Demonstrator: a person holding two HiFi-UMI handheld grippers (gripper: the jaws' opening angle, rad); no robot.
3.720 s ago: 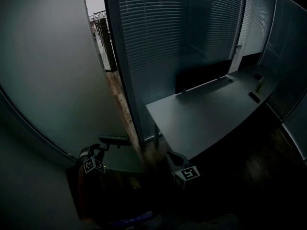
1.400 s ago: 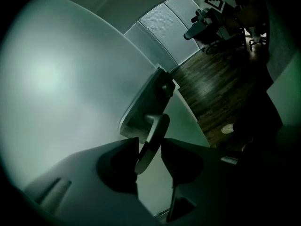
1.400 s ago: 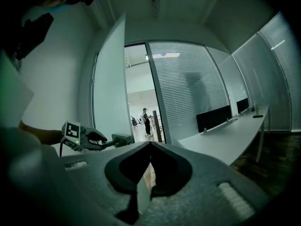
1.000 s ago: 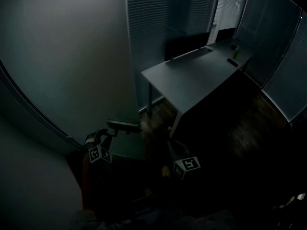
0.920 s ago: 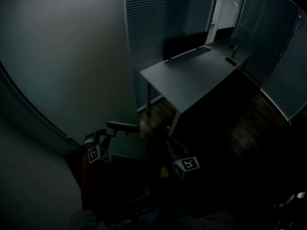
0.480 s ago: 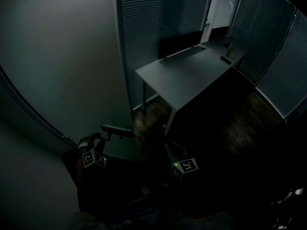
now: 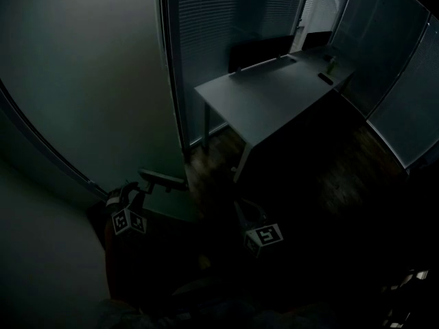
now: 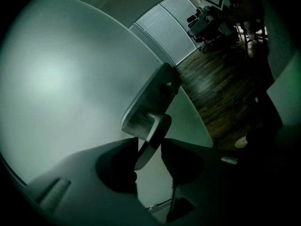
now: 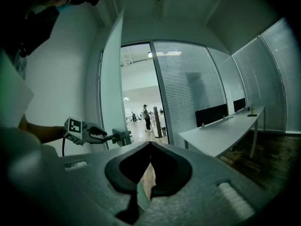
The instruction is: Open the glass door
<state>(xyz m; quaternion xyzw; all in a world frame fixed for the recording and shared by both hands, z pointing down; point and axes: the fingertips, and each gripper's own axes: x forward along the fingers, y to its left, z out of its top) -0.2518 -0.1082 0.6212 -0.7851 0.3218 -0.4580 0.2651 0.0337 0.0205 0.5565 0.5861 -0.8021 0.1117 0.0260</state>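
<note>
The frosted glass door [image 7: 82, 81] fills the left of the head view, its free edge by the blinds. My left gripper [image 7: 140, 190] is shut on the door's metal lever handle [image 7: 163, 179]. In the left gripper view the lever [image 8: 153, 133] lies between both pads of the left gripper [image 8: 149, 142], under its mounting plate [image 8: 150, 95]. The right gripper view shows the door [image 9: 110, 88] standing open on a bright doorway, with the left gripper [image 9: 101, 133] on the handle [image 9: 120, 136]. My right gripper [image 7: 240, 208] hangs beside the door, shut and empty, its tips [image 9: 150, 145] meeting.
A long grey desk [image 7: 274, 94] stands to the right of the door, against a glass wall with blinds [image 7: 219, 19]. Dark wood floor [image 7: 329, 177] lies in front. More frosted panels [image 7: 405, 101] close the right side. A person [image 9: 146, 117] stands far off beyond the doorway.
The left gripper and the handle have drifted left and down in the head view, and the door's edge has moved left with them. The right gripper shifted slightly the same way.
</note>
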